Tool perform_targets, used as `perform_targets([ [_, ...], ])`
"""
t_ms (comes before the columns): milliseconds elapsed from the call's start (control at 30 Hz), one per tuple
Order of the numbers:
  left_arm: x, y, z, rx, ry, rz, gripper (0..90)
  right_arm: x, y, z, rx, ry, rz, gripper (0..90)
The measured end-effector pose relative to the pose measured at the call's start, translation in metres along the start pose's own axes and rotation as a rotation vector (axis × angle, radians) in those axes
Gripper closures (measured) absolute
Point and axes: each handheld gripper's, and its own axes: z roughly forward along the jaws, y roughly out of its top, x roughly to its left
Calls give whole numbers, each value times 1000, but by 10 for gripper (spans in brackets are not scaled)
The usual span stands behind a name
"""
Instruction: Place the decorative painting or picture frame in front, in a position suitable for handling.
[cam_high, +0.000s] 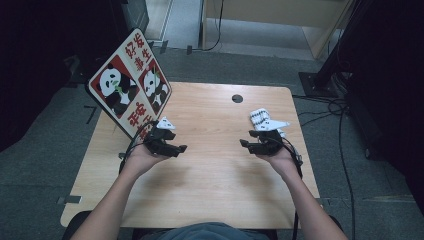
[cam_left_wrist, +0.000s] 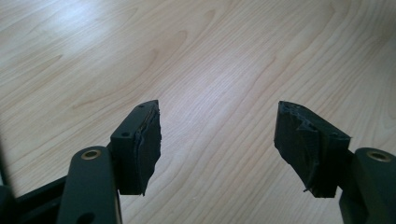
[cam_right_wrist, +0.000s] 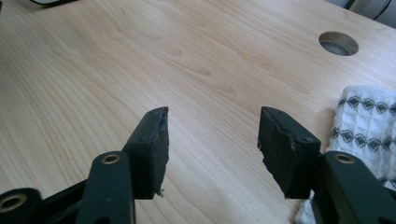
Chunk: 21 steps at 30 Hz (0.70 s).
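the left tongs (cam_high: 181, 148), black and held in the person's left hand (cam_high: 145, 157), hover over the pale wooden tabletop (cam_high: 215, 190) with their jaws spread wide and nothing between them; in the left gripper view the left tongs (cam_left_wrist: 217, 140) frame bare wood grain. the right tongs (cam_high: 244, 143), held in the right hand (cam_high: 280, 157), are likewise spread wide and grip nothing; in the right gripper view the right tongs (cam_right_wrist: 212, 144) look across the wood toward a round cable hole (cam_right_wrist: 338, 43) in the tabletop. the white waffle-weave cloth with dark diamond bands (cam_right_wrist: 366, 126) lies crumpled on the tabletop just beside the right tongs, at their outer side; in the high view it (cam_high: 260, 118) sits just beyond the right hand. a red-and-white board printed with pandas (cam_high: 130, 85) leans tilted at the tabletop's far left edge, just beyond the left tongs.
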Motion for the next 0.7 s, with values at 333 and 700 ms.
perform_targets([
  [333, 5, 2, -2, 6, -32, -9, 309, -2, -4, -3, 5, 22, 21, 431],
  [700, 10, 2, -5, 9, -25, -12, 312, -7, -3, -10, -16, 14, 51, 465],
])
